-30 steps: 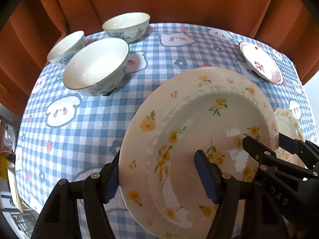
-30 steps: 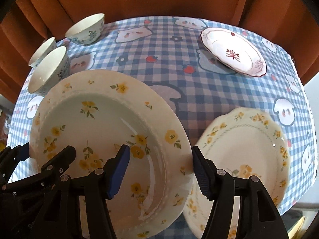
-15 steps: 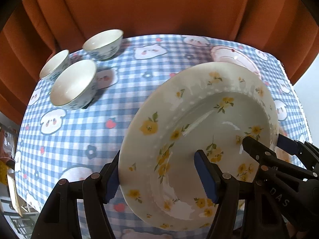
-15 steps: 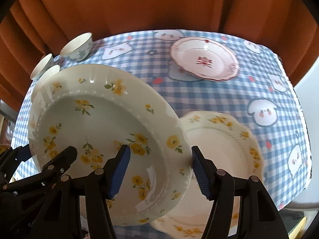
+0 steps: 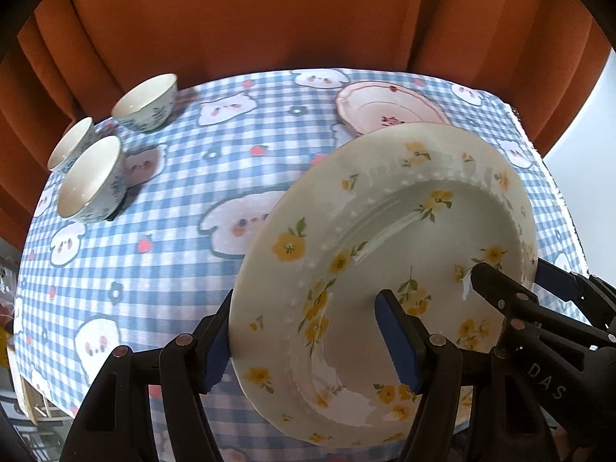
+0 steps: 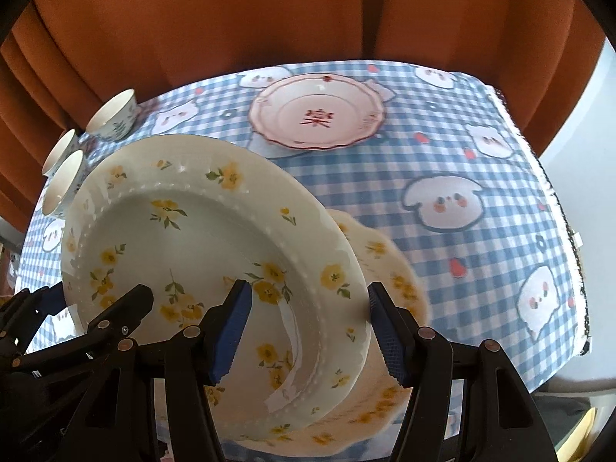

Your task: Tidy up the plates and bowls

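Note:
A cream deep plate with yellow flowers (image 5: pixel 385 211) (image 6: pixel 184 231) hangs tilted above the checked tablecloth. My left gripper (image 5: pixel 308 342) is shut on its left rim, one pad inside and one outside. On the opposite rim my right gripper (image 6: pixel 308 327) is shut the same way. Under the held plate lies a scalloped yellow-flower plate (image 6: pixel 389 269), partly hidden. A pink-rimmed plate with a red motif (image 6: pixel 315 115) (image 5: pixel 385 111) sits at the far side. Three white bowls (image 5: pixel 92 181) (image 5: pixel 146 104) (image 5: pixel 71 144) stand at the far left.
The blue checked cloth (image 5: pixel 231 177) covers a small table whose right edge (image 6: pixel 558 211) drops off near the scalloped plate. An orange curtain (image 5: pixel 269 19) hangs close behind the table. Bare cloth lies between the bowls and the plates.
Both grippers have carried the flowered plate up and to the right, away from the bowls. It now hangs over the scalloped plate, and the table looks farther off.

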`<state>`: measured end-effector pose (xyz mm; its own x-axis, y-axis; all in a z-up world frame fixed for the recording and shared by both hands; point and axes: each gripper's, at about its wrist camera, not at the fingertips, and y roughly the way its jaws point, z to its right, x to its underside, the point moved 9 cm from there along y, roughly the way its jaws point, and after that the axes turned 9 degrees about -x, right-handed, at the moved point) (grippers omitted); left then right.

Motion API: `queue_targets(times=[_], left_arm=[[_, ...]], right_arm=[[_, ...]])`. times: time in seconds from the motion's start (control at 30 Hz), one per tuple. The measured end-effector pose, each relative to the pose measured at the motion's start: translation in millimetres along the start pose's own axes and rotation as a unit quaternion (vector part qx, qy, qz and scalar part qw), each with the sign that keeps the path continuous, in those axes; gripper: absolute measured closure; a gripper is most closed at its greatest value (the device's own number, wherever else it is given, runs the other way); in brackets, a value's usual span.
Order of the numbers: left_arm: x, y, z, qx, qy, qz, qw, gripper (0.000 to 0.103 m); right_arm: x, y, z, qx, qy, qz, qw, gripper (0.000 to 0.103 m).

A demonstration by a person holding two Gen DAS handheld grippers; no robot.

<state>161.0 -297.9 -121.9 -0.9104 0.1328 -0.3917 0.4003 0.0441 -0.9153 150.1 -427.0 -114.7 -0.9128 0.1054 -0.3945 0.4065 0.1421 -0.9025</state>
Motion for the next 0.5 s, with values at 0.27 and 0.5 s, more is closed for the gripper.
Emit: queue_targets(times=[0.27, 0.5], left_arm=[[-1.0, -3.4, 39.1, 0.013, 0.002, 0.002, 0.9999, 0.033], [-2.4, 2.5, 65.0, 0.022, -0.002, 0.001, 0.9998, 0.034]], right_arm=[[-0.5, -13.3, 39.5, 0.007, 0.008, 0.009, 1.000, 0.037], [-3.5, -23.5, 65.6, 0.017, 0.008, 0.018, 1.000, 0.038]])
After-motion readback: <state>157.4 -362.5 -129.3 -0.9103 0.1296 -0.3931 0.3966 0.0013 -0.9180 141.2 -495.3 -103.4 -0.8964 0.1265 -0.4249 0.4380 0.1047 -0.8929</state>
